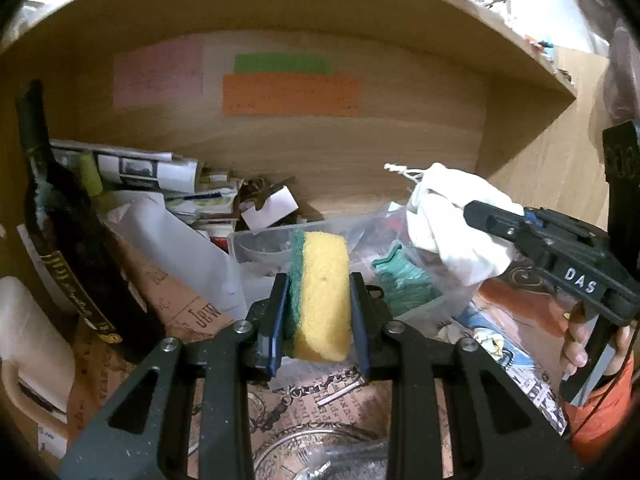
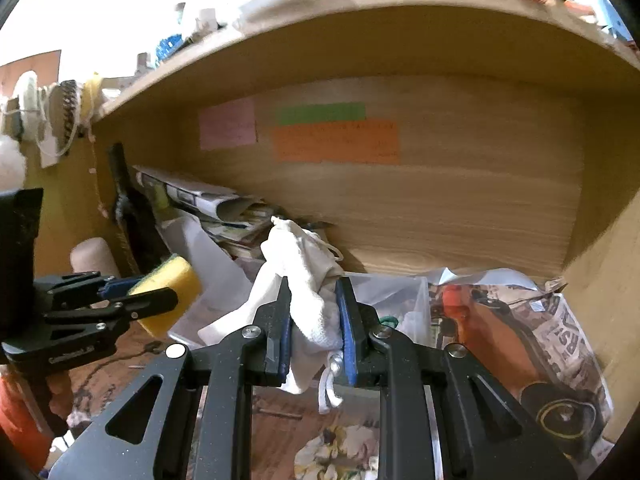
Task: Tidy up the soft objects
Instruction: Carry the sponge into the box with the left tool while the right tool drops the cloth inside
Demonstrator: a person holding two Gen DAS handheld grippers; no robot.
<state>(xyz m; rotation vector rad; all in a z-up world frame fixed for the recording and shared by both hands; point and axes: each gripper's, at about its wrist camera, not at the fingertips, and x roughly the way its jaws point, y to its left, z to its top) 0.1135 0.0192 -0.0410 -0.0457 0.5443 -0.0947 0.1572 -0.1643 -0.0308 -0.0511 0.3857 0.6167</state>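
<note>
Left wrist view: my left gripper [image 1: 319,300] pinches the yellow-green sponge [image 1: 322,296] upright between its pads, lifted clear of the clutter so it can travel to the clear plastic bin [image 1: 256,242] at 12 o'clock.

Right wrist view: my right gripper [image 2: 316,322] is clamped on the white drawstring pouch [image 2: 304,280], its cord dangling at 6 o'clock, the bunched cloth gripped mid-body so it won't slip.

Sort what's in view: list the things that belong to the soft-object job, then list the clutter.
Job:
sponge, held by left gripper
white cloth pouch, held by right gripper
clear plastic bin

Clutter:
dark bottle
rolled newspapers
sticky notes
</note>
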